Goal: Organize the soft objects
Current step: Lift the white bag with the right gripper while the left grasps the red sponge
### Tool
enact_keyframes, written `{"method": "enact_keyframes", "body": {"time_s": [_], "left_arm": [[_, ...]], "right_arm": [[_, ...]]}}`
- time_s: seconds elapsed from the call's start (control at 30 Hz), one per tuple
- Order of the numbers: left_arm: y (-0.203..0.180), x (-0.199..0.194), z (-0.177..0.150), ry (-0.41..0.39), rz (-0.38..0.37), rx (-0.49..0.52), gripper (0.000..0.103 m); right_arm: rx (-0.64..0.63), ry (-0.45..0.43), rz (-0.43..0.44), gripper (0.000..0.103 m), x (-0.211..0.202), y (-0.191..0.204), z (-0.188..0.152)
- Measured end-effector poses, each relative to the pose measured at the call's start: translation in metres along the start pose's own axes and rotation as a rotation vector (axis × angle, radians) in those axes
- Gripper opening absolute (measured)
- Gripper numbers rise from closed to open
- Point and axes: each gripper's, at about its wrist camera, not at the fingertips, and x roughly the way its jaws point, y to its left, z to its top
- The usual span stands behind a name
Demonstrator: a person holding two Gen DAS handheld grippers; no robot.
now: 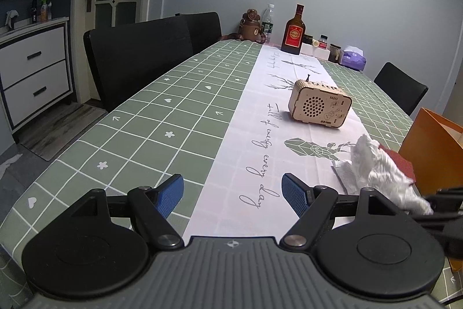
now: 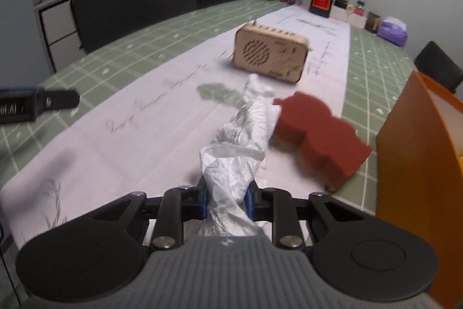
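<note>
Green checked tablecloth (image 2: 373,68) with a white runner carries the crumpled white plastic bag (image 2: 243,141). It stretches lengthwise away toward the wooden radio (image 2: 270,54), its near end clenched in the right gripper (image 2: 227,203), beside a red-brown foam sponge (image 2: 318,135). Left gripper (image 1: 233,194) gapes empty. Grasp looks made; next probably a lift into the orange paper bag (image 2: 419,164).

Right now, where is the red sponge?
In the right wrist view the red sponge lies on the table, right of the white plastic bag, between the wooden radio and the orange box.
</note>
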Motion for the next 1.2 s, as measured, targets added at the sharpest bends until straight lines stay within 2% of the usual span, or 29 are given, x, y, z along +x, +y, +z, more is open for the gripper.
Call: {"method": "enact_keyframes", "body": {"time_s": [0.03, 0.07, 0.1, 0.13, 0.17, 0.2, 0.3, 0.37, 0.5, 0.6, 0.8, 0.9, 1.0, 1.13, 1.2], "left_arm": [[0.001, -0.001, 0.0, -0.002, 0.002, 0.002, 0.09], [0.001, -0.002, 0.0, -0.003, 0.005, 0.003, 0.09], [0.002, -0.002, 0.0, -0.003, 0.008, 0.003, 0.09], [0.002, -0.004, -0.001, -0.002, 0.012, 0.003, 0.09], [0.004, -0.005, -0.002, -0.001, 0.014, 0.002, 0.09], [0.005, -0.005, -0.002, -0.001, 0.015, 0.002, 0.09], [0.007, -0.006, -0.004, 0.004, 0.022, 0.004, 0.09], [0.008, -0.005, -0.005, 0.014, 0.028, 0.011, 0.09], [0.008, -0.002, -0.009, 0.031, 0.039, 0.025, 0.09], [0.005, 0.002, -0.01, 0.066, 0.033, 0.059, 0.09], [-0.006, 0.007, -0.016, 0.082, 0.02, 0.115, 0.09], [-0.01, 0.008, -0.018, 0.085, 0.013, 0.119, 0.09], [-0.011, 0.01, -0.019, 0.091, 0.013, 0.119, 0.09], [-0.012, 0.009, -0.021, 0.088, 0.022, 0.142, 0.09], [-0.011, 0.009, -0.021, 0.092, 0.022, 0.141, 0.09]], "right_arm": [[-0.01, 0.013, 0.003, 0.028, 0.002, 0.002, -0.002], [-0.015, 0.02, 0.006, 0.038, 0.004, 0.003, -0.004], [-0.019, 0.027, 0.007, 0.056, 0.006, 0.004, -0.006], [-0.019, 0.034, 0.005, 0.068, 0.007, 0.004, -0.006], [-0.015, 0.034, 0.0, 0.09, 0.008, 0.003, -0.006], [-0.012, 0.024, 0.001, 0.096, 0.006, 0.002, -0.005], [-0.063, 0.011, 0.042, 0.098, 0.0, 0.003, -0.007], [-0.144, 0.014, 0.025, 0.1, -0.002, 0.009, -0.01], [-0.374, 0.005, -0.01, 0.1, -0.01, 0.024, -0.024], [-0.508, -0.033, -0.017, 0.1, -0.021, 0.029, -0.033], [-0.615, 0.024, 0.007, 0.1, -0.014, 0.031, -0.02], [-0.636, 0.062, 0.037, 0.1, -0.005, 0.029, -0.008], [-0.63, 0.054, -0.004, 0.1, 0.009, 0.028, 0.003], [-0.518, 0.035, 0.018, 0.1, 0.026, 0.019, 0.016], [-0.457, 0.018, 0.002, 0.1, 0.034, 0.015, 0.019]]}}
